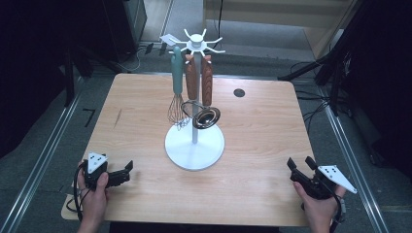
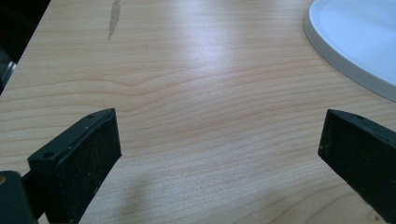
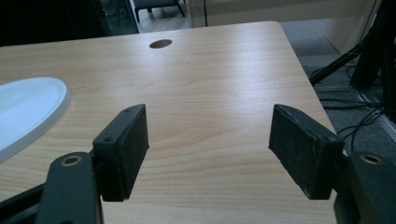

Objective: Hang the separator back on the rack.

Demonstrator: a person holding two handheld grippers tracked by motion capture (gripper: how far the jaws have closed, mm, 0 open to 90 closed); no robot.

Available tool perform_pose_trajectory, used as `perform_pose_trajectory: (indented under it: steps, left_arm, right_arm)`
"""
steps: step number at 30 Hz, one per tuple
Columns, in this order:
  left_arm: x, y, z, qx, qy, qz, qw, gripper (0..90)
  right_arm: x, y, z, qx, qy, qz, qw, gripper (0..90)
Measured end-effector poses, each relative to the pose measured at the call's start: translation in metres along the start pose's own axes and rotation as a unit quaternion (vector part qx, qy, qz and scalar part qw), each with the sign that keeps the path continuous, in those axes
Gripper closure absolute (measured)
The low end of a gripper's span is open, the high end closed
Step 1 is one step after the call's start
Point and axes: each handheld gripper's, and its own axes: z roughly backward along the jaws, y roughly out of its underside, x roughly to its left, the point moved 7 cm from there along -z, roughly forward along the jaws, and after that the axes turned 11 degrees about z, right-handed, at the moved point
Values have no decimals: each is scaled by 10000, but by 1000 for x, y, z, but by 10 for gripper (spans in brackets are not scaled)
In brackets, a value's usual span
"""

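A white utensil stand (image 1: 195, 145) rises from a round base in the middle of the wooden table (image 1: 252, 145). From its top hooks hang a teal-handled whisk (image 1: 177, 92), a wooden-handled ladle (image 1: 206, 116) and another wooden-handled utensil (image 1: 192, 77). My left gripper (image 1: 127, 170) rests at the table's near left corner, open, with bare wood between its jaws. My right gripper (image 1: 299, 163) sits at the near right, also open and holding nothing. The stand's white base (image 2: 355, 37) edges into the left gripper view, and the base (image 3: 28, 109) lies at the left of the right gripper view.
A small round hole (image 1: 239, 92) marks the table's far right part; the same hole (image 3: 160, 44) appears in the right gripper view. A dark streak (image 2: 113, 18) stains the wood at the left. Tripod legs and cables (image 1: 335, 73) stand on the floor to the right.
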Motion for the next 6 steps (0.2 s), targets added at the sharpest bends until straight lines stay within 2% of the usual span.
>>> perform_pose_trajectory:
  steps: [4,6]
  left_arm:
    - [0,0,0,4,-1,1,10000,0]
    - [0,0,0,4,7,10,10000,0]
  right_arm:
    - [0,1,-1,59,32,37,10000,288]
    - [2,3,-3,129,14,-22,9999,286]
